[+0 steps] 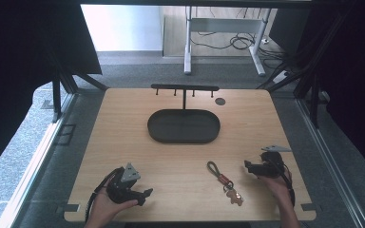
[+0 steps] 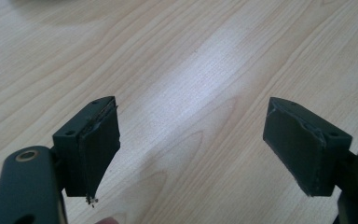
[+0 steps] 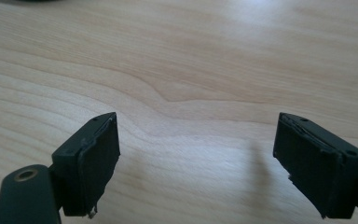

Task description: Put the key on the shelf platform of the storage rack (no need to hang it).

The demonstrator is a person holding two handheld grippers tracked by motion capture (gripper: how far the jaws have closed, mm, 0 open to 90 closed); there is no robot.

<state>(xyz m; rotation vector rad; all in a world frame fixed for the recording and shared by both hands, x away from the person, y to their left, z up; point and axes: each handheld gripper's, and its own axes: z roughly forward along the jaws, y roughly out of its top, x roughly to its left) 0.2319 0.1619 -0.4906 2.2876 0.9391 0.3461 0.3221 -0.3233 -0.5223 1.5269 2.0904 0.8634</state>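
Nearby, looped corded keychain (image 1: 224, 182) on woodgrain table (image 1: 123, 142)

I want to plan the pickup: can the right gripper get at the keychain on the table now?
Probably yes. The right gripper is open, holds nothing, and sits just right of the keychain, with bare table between them.

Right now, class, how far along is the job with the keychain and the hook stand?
Done: nothing; the keychain lies flat on the table and the hook stand holds nothing. In hand: nothing; the left claw and right claw are open. Left: probably grasping and hanging it.
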